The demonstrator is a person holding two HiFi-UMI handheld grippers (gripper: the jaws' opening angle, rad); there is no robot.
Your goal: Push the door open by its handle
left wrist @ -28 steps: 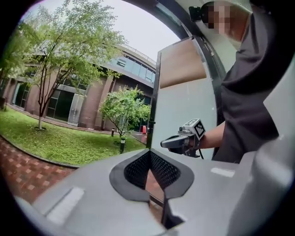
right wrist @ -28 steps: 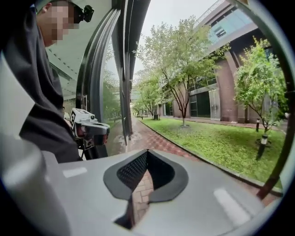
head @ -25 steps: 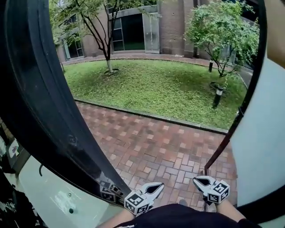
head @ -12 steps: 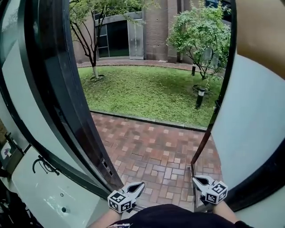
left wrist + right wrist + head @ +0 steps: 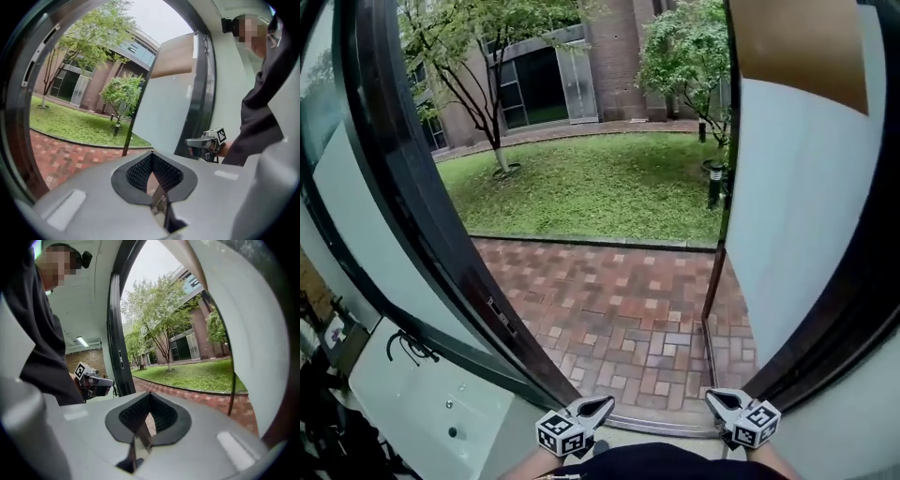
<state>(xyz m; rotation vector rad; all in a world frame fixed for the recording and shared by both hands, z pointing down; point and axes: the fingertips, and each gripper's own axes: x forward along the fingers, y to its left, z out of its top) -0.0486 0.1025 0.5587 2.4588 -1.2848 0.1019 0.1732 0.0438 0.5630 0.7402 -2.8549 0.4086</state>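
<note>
No words, numbers or brands can be read anywhere; the left gripper (image 5: 602,406) and right gripper (image 5: 719,400) bear only square markers (image 5: 560,433), no letters.

A: Ground outside?
B: Red brick paving (image 5: 628,309), centre down to 6 o'clock. Lawn (image 5: 600,187) beyond it, toward 12.
A: Planting, buildings?
B: Open-branched tree (image 5: 459,33) at 11, bushier tree (image 5: 684,56) at 1, short lamp post (image 5: 713,183) near it. Brick building (image 5: 614,42) at 12, dark glazed entrance (image 5: 539,84).
A: Light?
B: Sky (image 5: 159,18) flat pale grey. Ceiling strip light (image 5: 82,341) lit indoors.
</note>
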